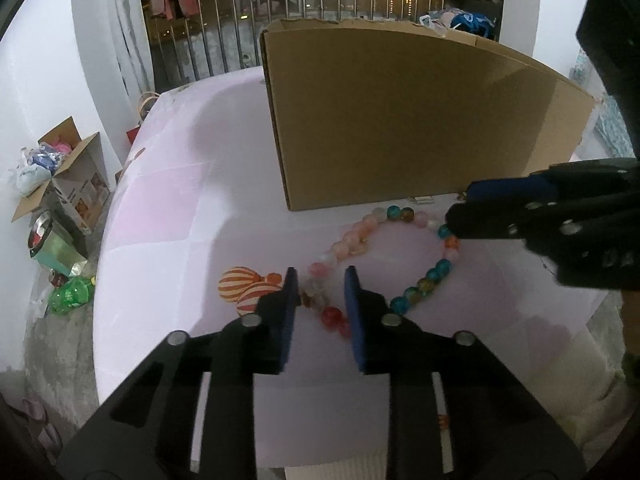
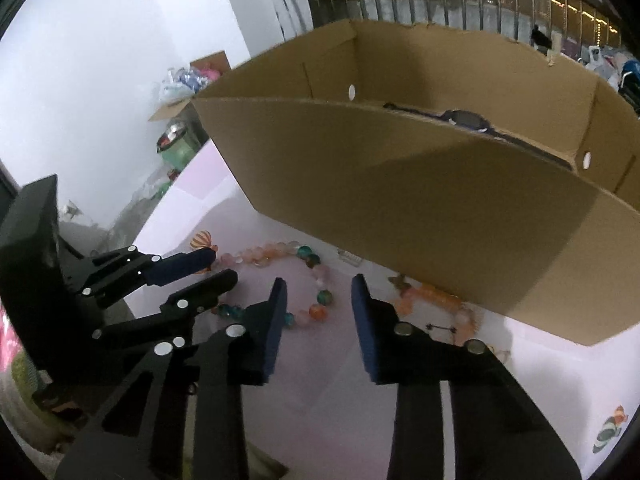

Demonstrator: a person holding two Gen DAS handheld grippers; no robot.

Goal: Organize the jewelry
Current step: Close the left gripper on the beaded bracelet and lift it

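Note:
A necklace of pink, teal and orange beads [image 1: 400, 240] lies in a loop on the pale pink table [image 1: 180, 200], in front of a cardboard box [image 1: 400, 120]. My left gripper [image 1: 320, 284] is open, its fingers on either side of the loop's near-left beads. My right gripper [image 2: 318, 294] is open above the loop's right side [image 2: 316, 312]; in the left wrist view it [image 1: 456, 210] reaches in from the right. An orange bead bracelet [image 2: 440, 300] lies by the box [image 2: 400, 200]. A dark watch [image 2: 464, 118] lies inside the box.
Balloon pictures [image 1: 240, 288] are printed on the tablecloth left of the necklace. A small clear clasp [image 2: 350, 258] lies by the box wall. Boxes and bottles [image 1: 60, 220] clutter the floor on the left. A railing [image 1: 320, 20] stands behind.

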